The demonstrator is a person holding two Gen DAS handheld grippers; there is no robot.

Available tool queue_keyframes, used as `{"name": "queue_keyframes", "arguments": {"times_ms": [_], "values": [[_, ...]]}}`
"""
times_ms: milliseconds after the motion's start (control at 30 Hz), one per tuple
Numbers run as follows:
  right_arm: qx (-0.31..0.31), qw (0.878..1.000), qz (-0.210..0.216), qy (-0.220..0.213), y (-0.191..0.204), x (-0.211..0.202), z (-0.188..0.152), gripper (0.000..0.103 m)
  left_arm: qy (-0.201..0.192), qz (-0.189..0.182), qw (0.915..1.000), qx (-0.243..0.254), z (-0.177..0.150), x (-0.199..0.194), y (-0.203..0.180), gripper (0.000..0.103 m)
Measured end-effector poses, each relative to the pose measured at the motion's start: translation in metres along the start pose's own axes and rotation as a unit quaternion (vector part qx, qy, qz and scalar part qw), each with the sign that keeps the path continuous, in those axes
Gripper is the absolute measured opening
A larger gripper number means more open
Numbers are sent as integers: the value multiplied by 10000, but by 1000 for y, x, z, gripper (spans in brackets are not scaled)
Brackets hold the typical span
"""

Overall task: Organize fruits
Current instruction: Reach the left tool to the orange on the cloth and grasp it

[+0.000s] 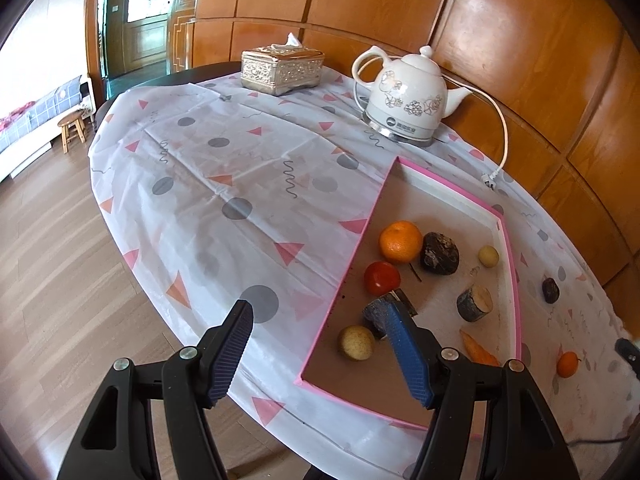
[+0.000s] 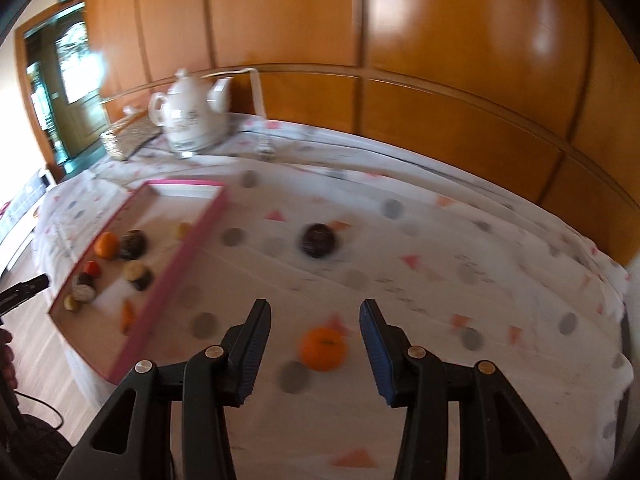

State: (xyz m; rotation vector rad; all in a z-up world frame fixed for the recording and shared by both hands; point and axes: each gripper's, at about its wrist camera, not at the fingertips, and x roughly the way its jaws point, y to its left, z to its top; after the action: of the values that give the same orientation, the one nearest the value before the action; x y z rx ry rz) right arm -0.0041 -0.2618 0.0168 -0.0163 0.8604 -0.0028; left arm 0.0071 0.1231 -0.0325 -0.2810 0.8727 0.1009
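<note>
A pink-rimmed tray (image 1: 448, 179) on the table holds an orange (image 1: 401, 241), a red fruit (image 1: 382, 278), a dark fruit (image 1: 439, 254), two small yellowish fruits (image 1: 356, 343), a carrot piece (image 1: 478, 348) and two wood stubs (image 1: 475, 303). Outside the tray lie a small orange (image 1: 568, 364) and a dark fruit (image 1: 551, 290). My left gripper (image 1: 320, 324) is open and empty over the tray's near-left edge. In the blurred right wrist view, my right gripper (image 2: 314, 314) is open, with the small orange (image 2: 323, 348) on the cloth between its fingers; the dark fruit (image 2: 318, 240) lies beyond and the tray (image 2: 184, 248) lies to the left.
A white electric kettle (image 1: 408, 100) with a cord and plug (image 1: 490, 178) stands at the back, next to a tissue box (image 1: 282, 68). A patterned cloth (image 1: 224, 184) covers the oval table. A wood-panelled wall runs behind it; the floor and a stool (image 1: 72, 130) lie left.
</note>
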Motion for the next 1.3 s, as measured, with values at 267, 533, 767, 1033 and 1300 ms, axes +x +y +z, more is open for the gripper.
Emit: {"name": "queue_keyframes", "arguments": {"times_ms": [267, 533, 767, 1033, 1300], "values": [[690, 9958, -569, 189, -78, -11, -9, 47, -24, 0, 9996, 290, -1, -4, -17, 69], [1530, 9806, -1190, 288, -159, -27, -27, 49, -45, -61, 9982, 594, -1, -7, -36, 69], [2367, 9531, -1847, 379, -225, -39, -53, 49, -48, -334, 9949, 955, 1, -11, -63, 72], [4058, 8906, -1997, 469, -291, -44, -96, 49, 33, -997, 9782, 1820, -2, -16, -129, 79], [4101, 8899, -1944, 449, -292, -42, -99, 49, 457, -1692, 9432, 2821, -25, -5, -214, 84]]}}
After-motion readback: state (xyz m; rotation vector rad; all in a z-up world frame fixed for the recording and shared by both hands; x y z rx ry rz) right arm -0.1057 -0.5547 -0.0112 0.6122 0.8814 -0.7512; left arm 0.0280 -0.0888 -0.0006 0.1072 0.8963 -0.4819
